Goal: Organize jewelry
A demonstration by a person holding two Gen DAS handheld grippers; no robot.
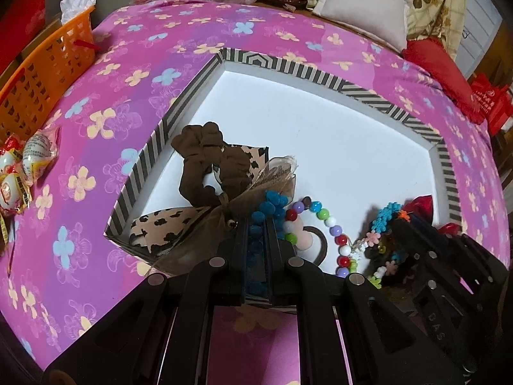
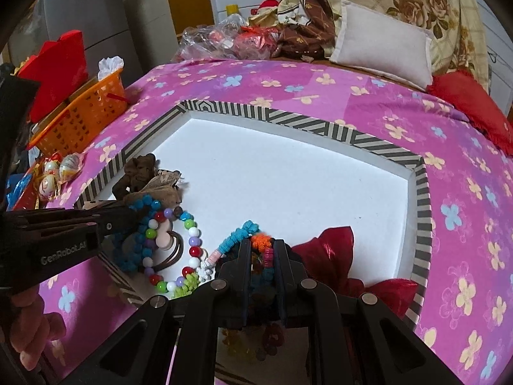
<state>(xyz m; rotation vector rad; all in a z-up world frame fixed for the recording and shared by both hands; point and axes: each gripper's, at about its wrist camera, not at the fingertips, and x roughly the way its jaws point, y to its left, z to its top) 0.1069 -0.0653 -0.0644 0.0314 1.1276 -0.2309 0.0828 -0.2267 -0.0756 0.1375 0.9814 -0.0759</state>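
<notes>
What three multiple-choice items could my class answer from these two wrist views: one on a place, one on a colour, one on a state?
1. Where does the brown scrunchie lie?
A. In the orange basket
B. In the striped tray, near its left wall
C. On the white pillow

2. What colour is the pom-pom band between the left gripper fingers?
A. Blue
B. Yellow
C. White

3. How does the right gripper stand?
A. Wide open above the tray
B. Out of view
C. Closed on the multicoloured flower band

Answers: 1 B, it sits inside the striped tray by the left rim. 2 A, blue pom-poms show at the fingertips. 3 C, the jaws pinch the band in the right wrist view.
</notes>
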